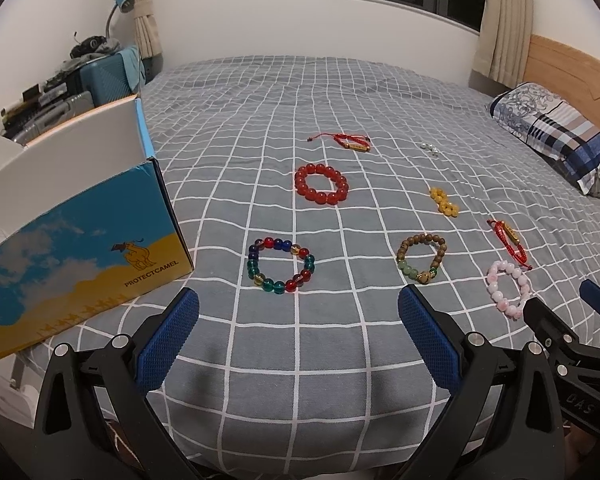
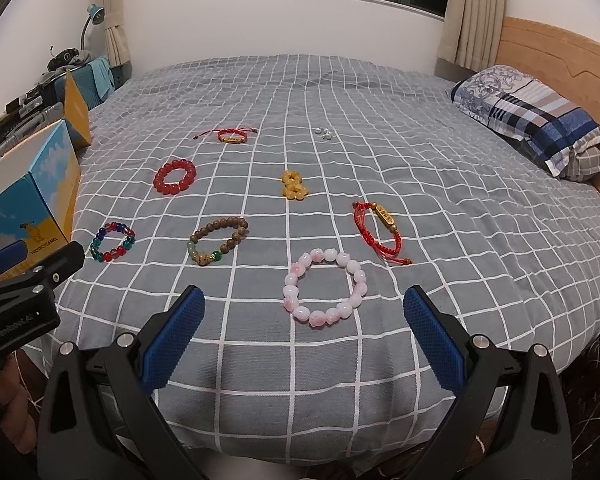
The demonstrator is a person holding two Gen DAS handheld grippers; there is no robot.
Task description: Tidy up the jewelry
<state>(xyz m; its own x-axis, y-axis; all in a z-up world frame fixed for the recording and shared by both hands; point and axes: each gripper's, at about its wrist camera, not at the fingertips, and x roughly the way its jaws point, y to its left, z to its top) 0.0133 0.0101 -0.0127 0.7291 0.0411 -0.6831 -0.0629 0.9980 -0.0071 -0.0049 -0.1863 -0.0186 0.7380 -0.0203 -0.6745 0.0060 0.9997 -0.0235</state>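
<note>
Both grippers, left gripper [image 1: 298,308] and right gripper [image 2: 303,306], are hovering wide-jawed and empty, likely starting collection: pink bracelet [image 2: 325,289] at twelve o'clock needs grasping, boxing [image 1: 84,240].

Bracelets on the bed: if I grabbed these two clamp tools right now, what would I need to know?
Left gripper: open, empty, nearest the multicolour bracelet.
Right gripper: open, empty, nearest the pink bracelet.
On the bed: also red bead bracelet, wooden bracelet, yellow bracelet, two red cord bracelets, pearls.
Box stands at the left.
Done: nothing visibly moved. Left: every piece.
</note>
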